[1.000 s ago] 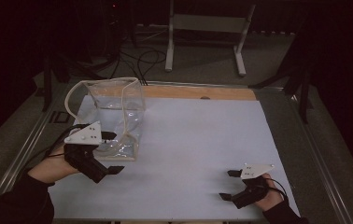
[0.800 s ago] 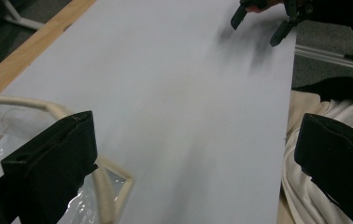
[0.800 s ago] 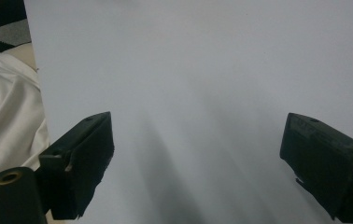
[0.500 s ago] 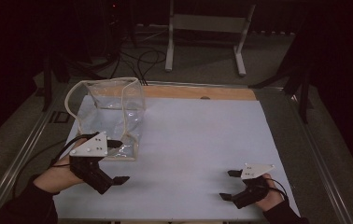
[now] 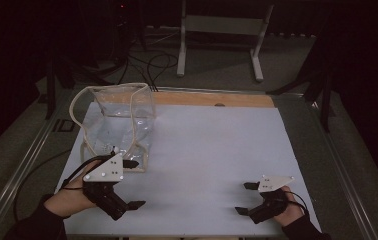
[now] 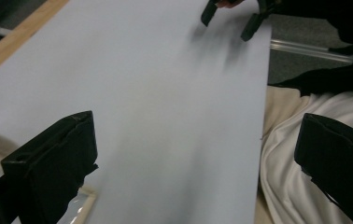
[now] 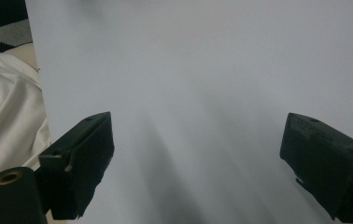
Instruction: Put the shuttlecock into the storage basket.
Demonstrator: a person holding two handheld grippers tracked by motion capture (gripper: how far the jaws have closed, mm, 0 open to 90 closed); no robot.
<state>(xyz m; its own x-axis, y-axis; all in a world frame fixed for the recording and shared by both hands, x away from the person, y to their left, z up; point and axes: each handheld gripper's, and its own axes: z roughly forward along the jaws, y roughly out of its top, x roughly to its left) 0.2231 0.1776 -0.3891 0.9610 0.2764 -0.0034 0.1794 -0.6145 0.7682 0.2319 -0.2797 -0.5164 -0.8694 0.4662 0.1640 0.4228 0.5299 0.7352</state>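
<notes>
We note the clear plastic bag (image 5: pixel 118 122) standing upright at the table's (image 5: pixel 212 150) far left, just beyond the left gripper (image 5: pixel 133 184), jaws spread and empty; right gripper (image 5: pixel 243 198) likewise released, near edge, well apart.

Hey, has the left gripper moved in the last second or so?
Yes. The left gripper has drawn back from the clear bag toward the near table edge; its jaws stand open and empty.
</notes>
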